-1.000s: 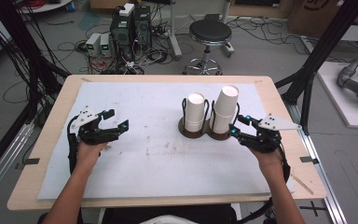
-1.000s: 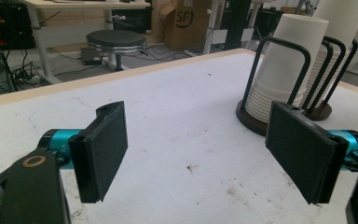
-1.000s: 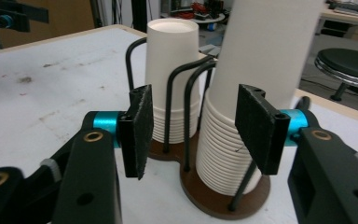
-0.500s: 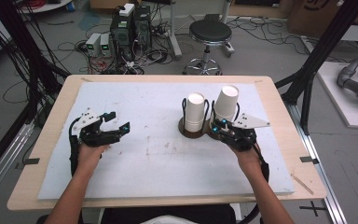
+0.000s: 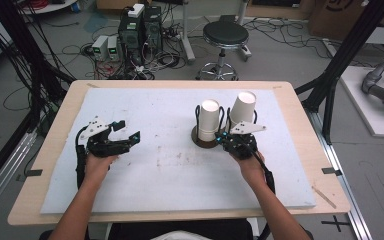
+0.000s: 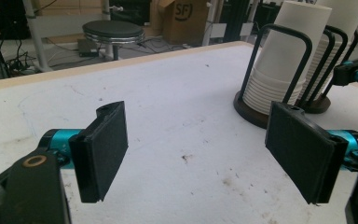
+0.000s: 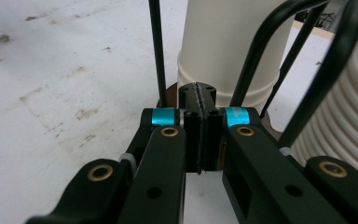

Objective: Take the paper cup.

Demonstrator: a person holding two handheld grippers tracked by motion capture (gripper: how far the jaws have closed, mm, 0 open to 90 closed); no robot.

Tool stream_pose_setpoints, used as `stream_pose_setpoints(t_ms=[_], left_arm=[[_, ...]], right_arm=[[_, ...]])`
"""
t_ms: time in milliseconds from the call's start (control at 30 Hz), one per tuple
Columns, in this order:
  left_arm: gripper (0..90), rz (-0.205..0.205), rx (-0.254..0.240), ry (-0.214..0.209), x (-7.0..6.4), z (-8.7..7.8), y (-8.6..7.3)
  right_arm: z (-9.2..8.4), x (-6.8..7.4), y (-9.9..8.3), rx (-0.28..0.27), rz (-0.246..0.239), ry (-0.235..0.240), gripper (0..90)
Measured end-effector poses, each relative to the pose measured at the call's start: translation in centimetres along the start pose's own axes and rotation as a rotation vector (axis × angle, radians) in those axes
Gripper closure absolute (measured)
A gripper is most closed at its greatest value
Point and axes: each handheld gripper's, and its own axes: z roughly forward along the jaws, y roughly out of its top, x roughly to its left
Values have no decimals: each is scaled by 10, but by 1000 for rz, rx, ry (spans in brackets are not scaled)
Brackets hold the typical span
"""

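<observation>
Cup stacks (image 5: 209, 120) in their wire holders (image 7: 265, 44) are sitting just ahead of my right tongs (image 5: 226, 138), at the far right of the counter (image 5: 170, 165). Right tongs have just been closing and are now pressed together with nothing between the pads; the tips are nosing in low at the dark base (image 6: 251, 114), between the two stacks. Judging by that, I am probably going to nudge or steady the holder rather than pinch a cup. The second stack (image 5: 242, 107) is leaning away behind them. Left tongs (image 5: 126, 136) are hanging wide apart and empty, well off from the cups, likely waiting to receive one.
</observation>
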Motion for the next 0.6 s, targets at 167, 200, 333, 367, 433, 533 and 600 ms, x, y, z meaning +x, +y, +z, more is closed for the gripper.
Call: stream_pose_setpoints(t_ms=[167, 200, 333, 367, 433, 533, 600], left_arm=[[210, -3, 1, 3, 0, 0, 0], [211, -3, 1, 3, 0, 0, 0], [211, -1, 2, 3, 0, 0, 0], [211, -1, 2, 3, 0, 0, 0], [210, -2, 4, 4, 1, 0, 0], [212, 1, 4, 4, 1, 0, 0], [212, 0, 2, 3, 1, 0, 0]], right_arm=[[11, 5, 1, 27, -4, -14, 900], [14, 5, 1, 37, -3, -20, 900], [25, 6, -1, 68, 6, -56, 900], [25, 6, 0, 69, 11, -60, 900], [26, 9, 0, 71, 8, -76, 900], [28, 12, 1, 72, 9, -88, 900], [28, 16, 2, 74, 4, -97, 900]])
